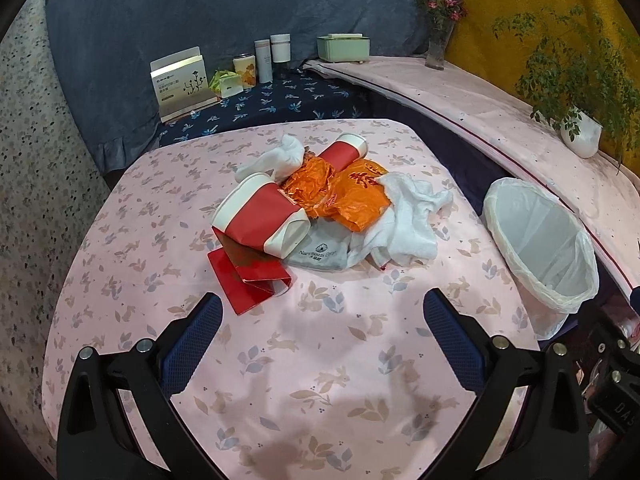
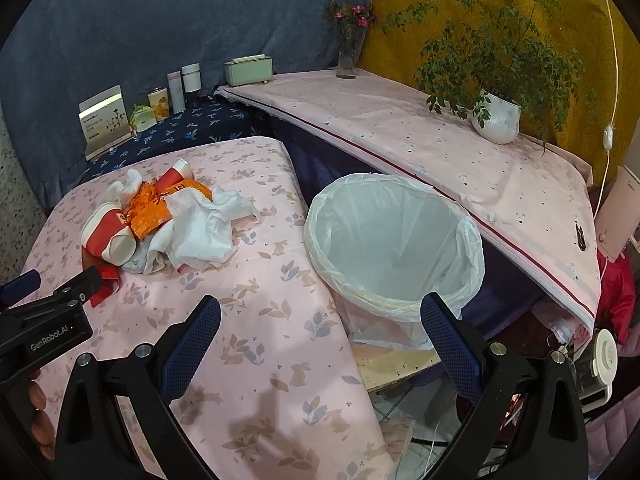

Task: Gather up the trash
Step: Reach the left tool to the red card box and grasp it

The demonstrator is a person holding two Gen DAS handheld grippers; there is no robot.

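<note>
Left gripper [image 1: 322,312]: hovering with jaws spread, empty; trash pile [image 1: 316,204] lying straight ahead, mid-table.
Right gripper [image 2: 320,316]: gaping, empty, facing lined bin [image 2: 394,248] off table's right edge.
Nearer: left.

A pink tablecloth [image 1: 360,380] printed with rabbits and leaves covers the near table, and behind it a navy leaf-print cloth [image 1: 288,102] carries a standing card [image 1: 182,84], a green packet [image 1: 226,82], a flowered tin [image 1: 244,70], two pale cylindrical containers [image 1: 272,56] and a mint-green box [image 1: 343,47]. Along the right, a pale pink shelf cover [image 2: 440,148] bears a glass vase of pink flowers [image 2: 351,40] and a leafy plant in a white pot [image 2: 496,114]. Blue drapery [image 1: 200,20] and mustard-yellow fabric [image 2: 440,0] hang behind.
</note>
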